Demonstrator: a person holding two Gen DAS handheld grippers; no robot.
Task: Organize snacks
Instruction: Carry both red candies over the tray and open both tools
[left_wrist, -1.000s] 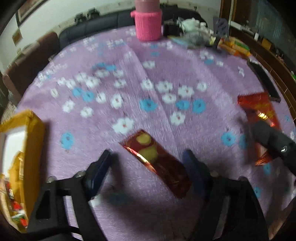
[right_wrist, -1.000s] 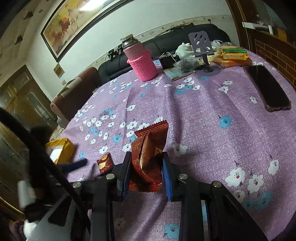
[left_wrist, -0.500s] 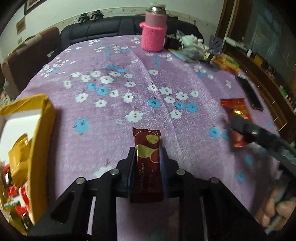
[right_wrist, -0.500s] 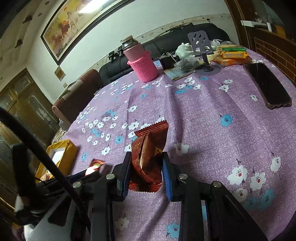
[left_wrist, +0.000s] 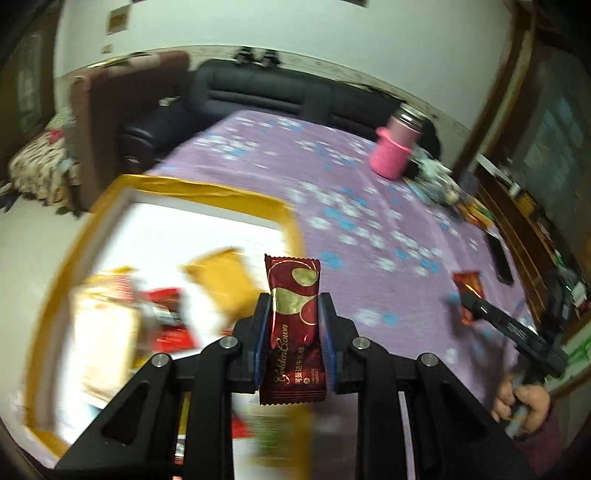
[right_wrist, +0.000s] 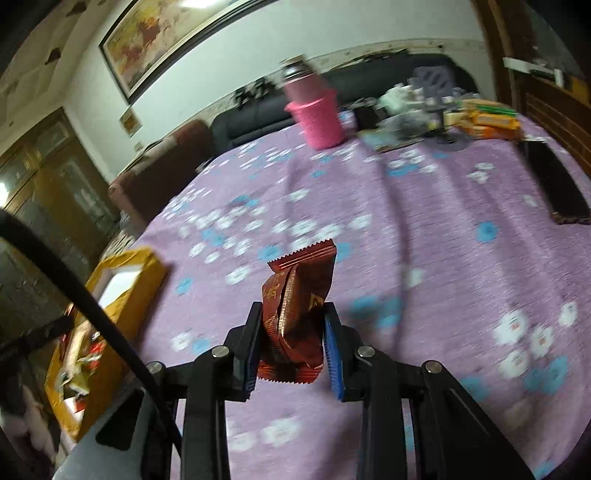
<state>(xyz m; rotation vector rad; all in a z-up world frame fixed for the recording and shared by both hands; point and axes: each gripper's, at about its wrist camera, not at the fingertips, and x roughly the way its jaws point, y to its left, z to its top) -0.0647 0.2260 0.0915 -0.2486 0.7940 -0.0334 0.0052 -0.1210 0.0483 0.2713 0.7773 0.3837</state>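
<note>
Left gripper (left_wrist: 291, 325): closed on a dark red nougat bar (left_wrist: 292, 328), which is pinched upright between the two blue pads, its crimped top edge raised above them.
Nougat bar: held in the air over the near corner of the yellow box (left_wrist: 207, 192), clear of the tablecloth (left_wrist: 369, 206).
Yellow box: seen open at the table's left edge; blurred yellow and red packets (left_wrist: 166, 317) are lying inside on a white lining.
Right gripper (right_wrist: 291, 332): clamped on a crumpled brown-red snack packet (right_wrist: 295, 310), which is squeezed and twisted between the pads, its serrated end pointing up.
Snack packet: carried above the purple flowered cloth, well apart from the box, which is seen low at the left in the right wrist view.
Far side of table: a pink cup with a flask in it (right_wrist: 317, 118) is standing near the sofa; orange packets (right_wrist: 487, 122) and a dark phone (right_wrist: 554, 184) are lying at the right.
Picture quality: blurred in both views.
</note>
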